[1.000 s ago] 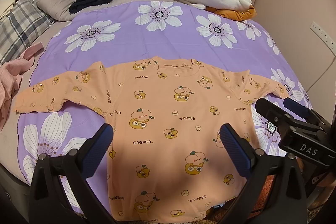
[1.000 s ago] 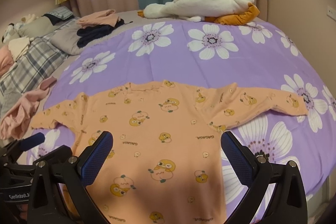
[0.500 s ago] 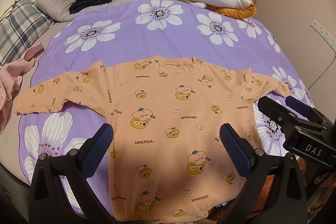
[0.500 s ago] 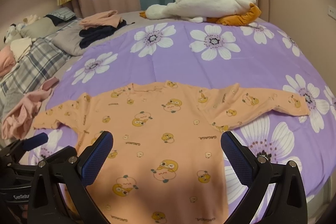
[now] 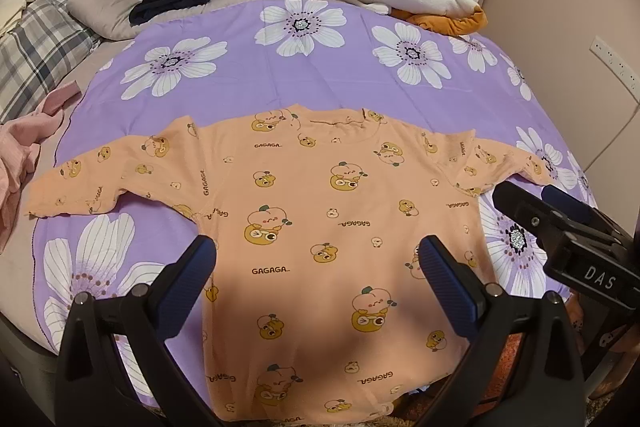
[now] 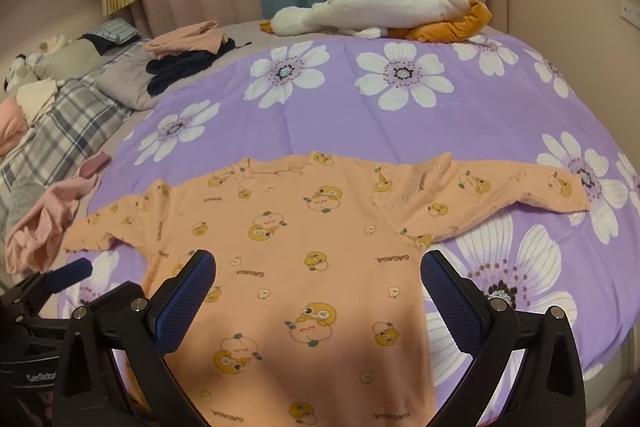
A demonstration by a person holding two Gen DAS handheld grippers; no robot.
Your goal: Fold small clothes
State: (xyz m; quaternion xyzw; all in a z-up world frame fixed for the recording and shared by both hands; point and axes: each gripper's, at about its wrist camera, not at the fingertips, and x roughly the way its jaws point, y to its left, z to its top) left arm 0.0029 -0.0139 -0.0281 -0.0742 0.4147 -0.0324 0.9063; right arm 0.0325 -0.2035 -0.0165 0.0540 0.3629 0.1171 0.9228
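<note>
Flat on the purple flowered bedspread [image 5: 248,99] lies the orange long-sleeved shirt [image 5: 320,211], sleeves out to both sides, while the left gripper [image 5: 318,263] and right gripper [image 6: 318,269] hover above its lower half, each with jaws spread wide and holding nothing, no container in view.

Purple flowered bed cover [image 5: 248,95] carries 1 flat orange shirt [image 5: 320,211].
</note>
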